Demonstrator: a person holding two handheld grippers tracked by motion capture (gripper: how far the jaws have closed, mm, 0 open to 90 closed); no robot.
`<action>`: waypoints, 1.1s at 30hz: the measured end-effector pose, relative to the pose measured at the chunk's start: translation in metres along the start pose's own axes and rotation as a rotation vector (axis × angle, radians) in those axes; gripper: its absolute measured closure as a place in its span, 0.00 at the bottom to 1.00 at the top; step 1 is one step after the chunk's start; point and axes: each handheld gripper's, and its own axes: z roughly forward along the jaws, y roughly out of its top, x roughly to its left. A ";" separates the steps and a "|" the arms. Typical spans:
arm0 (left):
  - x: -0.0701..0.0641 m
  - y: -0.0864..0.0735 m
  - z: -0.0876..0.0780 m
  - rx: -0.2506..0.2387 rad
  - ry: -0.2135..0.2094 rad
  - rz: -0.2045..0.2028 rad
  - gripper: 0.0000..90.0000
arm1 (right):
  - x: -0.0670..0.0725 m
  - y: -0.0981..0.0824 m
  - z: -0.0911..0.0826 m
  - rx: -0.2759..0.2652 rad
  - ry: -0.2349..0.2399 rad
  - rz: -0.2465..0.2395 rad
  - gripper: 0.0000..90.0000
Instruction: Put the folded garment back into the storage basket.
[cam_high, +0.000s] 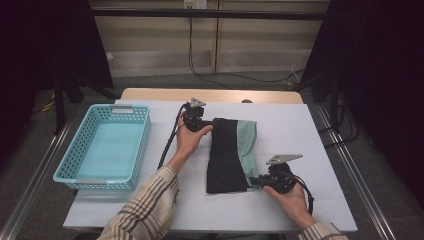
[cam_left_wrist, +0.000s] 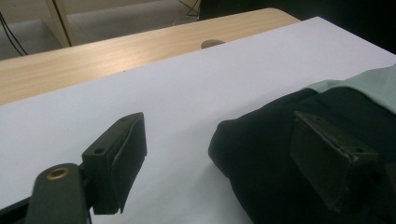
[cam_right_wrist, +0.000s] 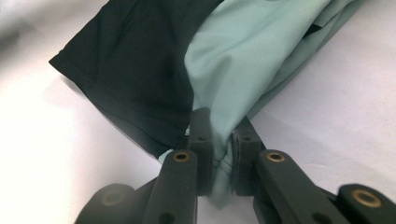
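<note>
High view is showing one folded black-and-mint garment (cam_high: 231, 155) lying on the white table (cam_high: 300, 130), one empty turquoise basket (cam_high: 104, 145) sitting well to its left; the right gripper (cam_high: 260, 181) is pinching the garment's near corner, jaws clamped on the cloth; the left gripper (cam_high: 212, 122) is hovering at the far corner, jaws apart, straddling the black edge.

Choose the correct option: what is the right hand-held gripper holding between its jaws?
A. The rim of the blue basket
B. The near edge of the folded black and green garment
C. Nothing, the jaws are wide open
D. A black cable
B: in the right gripper view the right hand-held gripper is shut on the mint-green edge of the folded garment, pinching the cloth between its jaws.
</note>
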 end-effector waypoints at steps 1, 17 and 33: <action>0.000 0.000 0.002 0.007 -0.007 -0.003 0.27 | 0.001 0.000 0.000 0.004 0.003 -0.002 0.91; 0.001 -0.018 0.022 0.071 -0.044 -0.113 0.43 | 0.000 0.000 0.001 0.010 -0.002 0.006 0.91; 0.002 -0.022 0.027 0.108 -0.103 -0.130 0.71 | 0.001 0.000 0.001 0.005 -0.041 -0.009 0.80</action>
